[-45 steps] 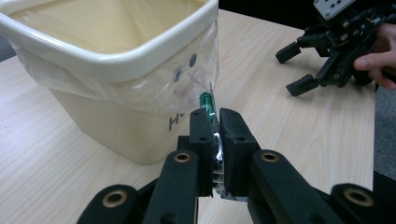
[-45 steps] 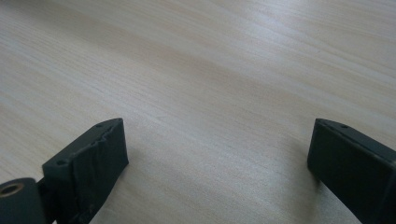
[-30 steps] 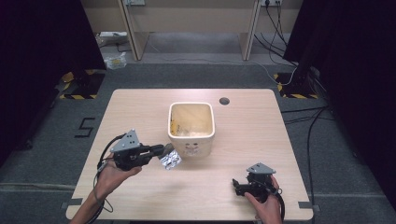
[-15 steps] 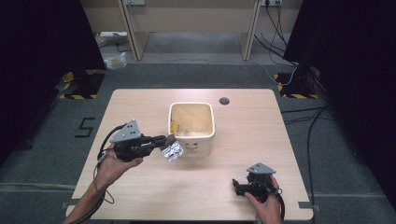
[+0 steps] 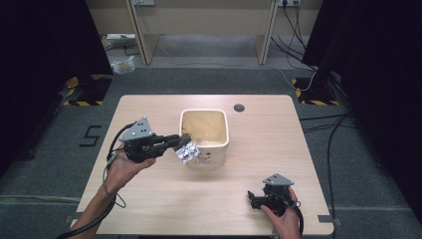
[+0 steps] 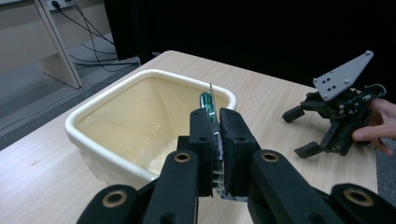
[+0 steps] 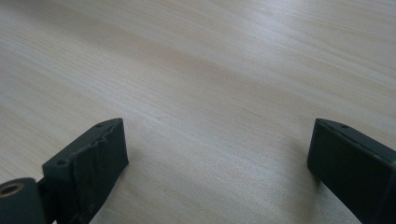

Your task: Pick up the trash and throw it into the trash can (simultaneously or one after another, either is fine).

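In the left gripper view, the closed fingers (image 6: 236,154) cover most of the silver packet (image 6: 211,114); just a thin green and silver edge pokes out, possibly a blister pack. The right gripper view cuts off its fingers (image 7: 88,163) at the bottom edge. The bin (image 5: 222,130) hides its own floor.

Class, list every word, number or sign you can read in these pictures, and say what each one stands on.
"5": black figure on the grey floor, left of the table.
Dark marks on the front of the cream bin: too small to read.
Silver packet held in the left gripper: no readable print.
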